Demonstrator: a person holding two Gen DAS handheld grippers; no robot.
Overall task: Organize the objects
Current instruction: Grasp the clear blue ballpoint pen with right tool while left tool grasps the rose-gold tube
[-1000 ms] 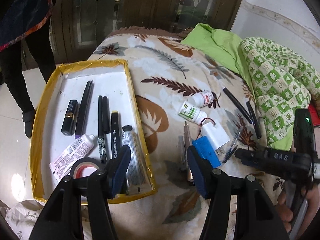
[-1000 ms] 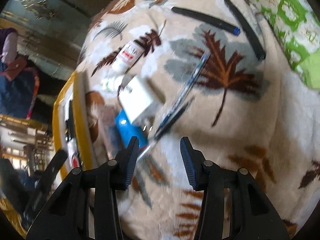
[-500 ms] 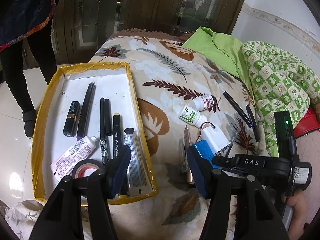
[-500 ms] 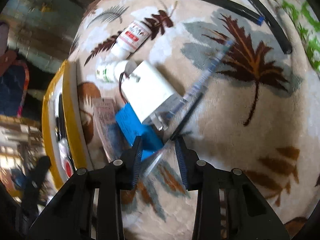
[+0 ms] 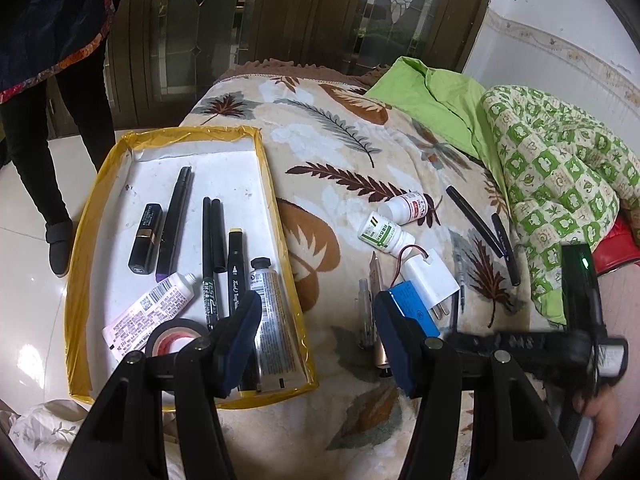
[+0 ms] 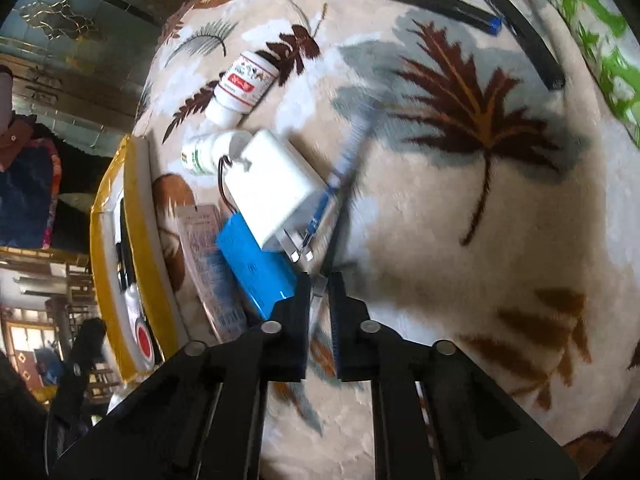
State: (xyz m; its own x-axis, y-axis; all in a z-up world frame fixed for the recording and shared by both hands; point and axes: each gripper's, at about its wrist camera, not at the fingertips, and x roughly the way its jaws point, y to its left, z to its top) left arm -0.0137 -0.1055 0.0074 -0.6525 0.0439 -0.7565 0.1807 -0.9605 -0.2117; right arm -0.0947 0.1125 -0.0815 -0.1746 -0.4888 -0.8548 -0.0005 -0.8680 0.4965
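A yellow-rimmed white tray (image 5: 276, 196) lies on the bed's left edge and holds pens, tubes, a lipstick and a tape roll (image 5: 176, 334). My left gripper (image 5: 316, 336) is open and empty, hovering at the tray's near right corner. My right gripper (image 6: 319, 292) is shut on the end of a thin pen (image 6: 344, 164) that lies on the blanket beside a white charger (image 6: 272, 192) and a blue battery pack (image 6: 256, 268). Two white bottles (image 5: 384, 232) (image 5: 406, 208) and two black pens (image 5: 474, 226) (image 5: 506, 254) lie loose on the blanket.
A leaf-patterned blanket (image 5: 340, 152) covers the bed. A green quilt (image 5: 560, 184) is heaped at the right. A person (image 5: 44, 92) stands on the tiled floor to the left of the tray. Wooden glass doors (image 5: 280, 12) stand behind the bed.
My right gripper has moved down to the thin pen and closed its fingers on the pen's near end. My left gripper has stayed open over the tray's corner.
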